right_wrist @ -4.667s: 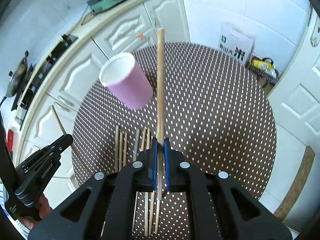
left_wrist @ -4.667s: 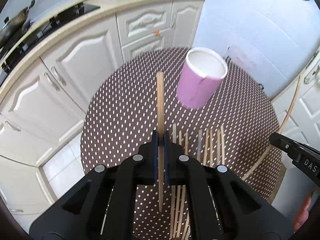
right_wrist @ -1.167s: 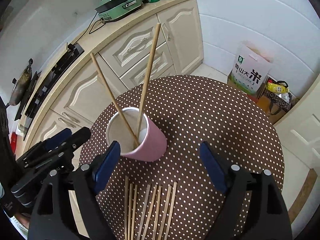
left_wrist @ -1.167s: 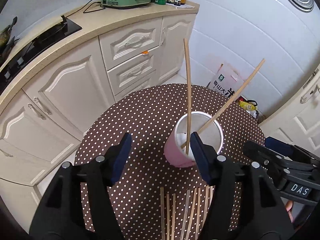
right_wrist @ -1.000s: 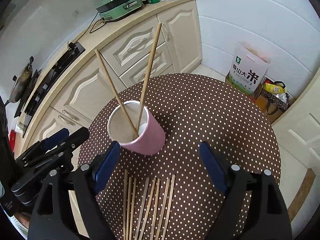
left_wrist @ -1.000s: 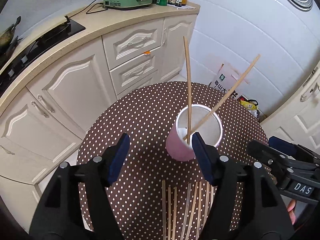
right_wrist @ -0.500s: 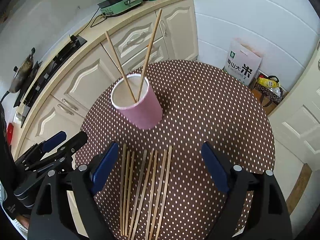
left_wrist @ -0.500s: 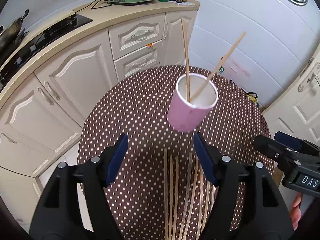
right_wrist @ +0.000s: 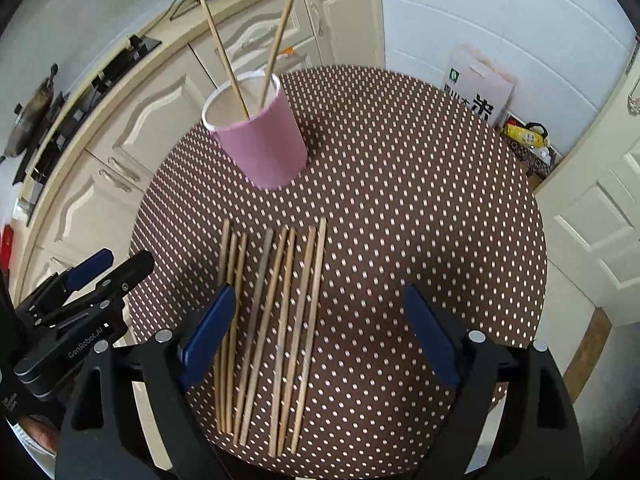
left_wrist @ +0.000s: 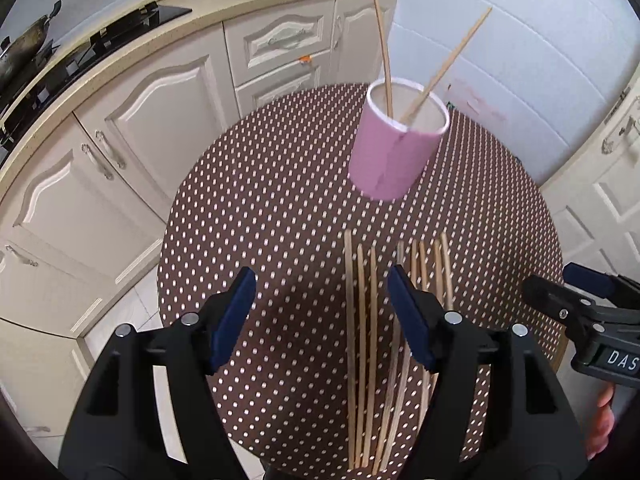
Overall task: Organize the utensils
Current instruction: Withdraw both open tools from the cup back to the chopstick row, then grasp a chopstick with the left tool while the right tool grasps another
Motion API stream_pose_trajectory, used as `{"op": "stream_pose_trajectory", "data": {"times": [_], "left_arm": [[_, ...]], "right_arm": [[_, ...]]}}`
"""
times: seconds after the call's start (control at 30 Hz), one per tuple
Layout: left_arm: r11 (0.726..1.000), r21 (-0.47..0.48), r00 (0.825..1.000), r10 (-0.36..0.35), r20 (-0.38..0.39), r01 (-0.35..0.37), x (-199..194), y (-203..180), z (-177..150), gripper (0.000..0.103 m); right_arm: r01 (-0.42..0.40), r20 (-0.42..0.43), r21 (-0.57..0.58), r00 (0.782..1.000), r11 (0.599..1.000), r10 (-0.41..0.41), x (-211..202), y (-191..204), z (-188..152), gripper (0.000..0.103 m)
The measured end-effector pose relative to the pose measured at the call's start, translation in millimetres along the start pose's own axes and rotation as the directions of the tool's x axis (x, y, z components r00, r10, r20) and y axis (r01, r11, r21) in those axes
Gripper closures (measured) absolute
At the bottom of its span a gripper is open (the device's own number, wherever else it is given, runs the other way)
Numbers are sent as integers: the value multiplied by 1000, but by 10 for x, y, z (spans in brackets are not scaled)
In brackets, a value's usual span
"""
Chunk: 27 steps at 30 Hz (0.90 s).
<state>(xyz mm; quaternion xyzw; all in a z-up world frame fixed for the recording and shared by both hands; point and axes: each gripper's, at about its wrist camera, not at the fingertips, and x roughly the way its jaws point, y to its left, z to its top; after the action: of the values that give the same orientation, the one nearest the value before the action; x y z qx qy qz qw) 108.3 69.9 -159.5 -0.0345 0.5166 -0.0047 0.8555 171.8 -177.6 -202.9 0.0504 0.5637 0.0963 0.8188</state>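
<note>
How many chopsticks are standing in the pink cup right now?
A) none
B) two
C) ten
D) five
B: two chopsticks lean out of the pink cup, while all the others lie flat in a row on the dotted table.

On the round table (right_wrist: 400,160) before you, the cup (right_wrist: 264,148) stands toward the far side with two chopsticks (right_wrist: 276,32) upright in it, leaning apart; nearer you, a row of chopsticks (right_wrist: 276,320) lies flat, side by side, pointing toward the cup; the cabinets (left_wrist: 168,112) curve behind and left of the table; a bag (right_wrist: 476,84) sits on the floor beyond the table's far right edge.
</note>
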Motion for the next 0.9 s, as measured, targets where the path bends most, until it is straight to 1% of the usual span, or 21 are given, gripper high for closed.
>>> {"op": "stream_pose_trajectory", "data": {"times": [0.27,0.5,0.77,0.9], "left_arm": [[1000,1,997,2,-81,-2,223,44,-226,35],[1000,3,990,13,-142,-13,460,50,-374,35],[1000,20,979,24,-204,-21,711,8,-449,35],[999,29,974,31,-224,-25,806,-20,-462,35]], "right_arm": [[33,-81,-9,996,999,-34,210,-19,-183,20],[73,-146,-24,986,997,-76,422,-46,-304,20],[116,-202,-28,972,993,-120,647,-90,-434,20],[124,-223,-27,967,992,-127,724,-118,-483,20]]}}
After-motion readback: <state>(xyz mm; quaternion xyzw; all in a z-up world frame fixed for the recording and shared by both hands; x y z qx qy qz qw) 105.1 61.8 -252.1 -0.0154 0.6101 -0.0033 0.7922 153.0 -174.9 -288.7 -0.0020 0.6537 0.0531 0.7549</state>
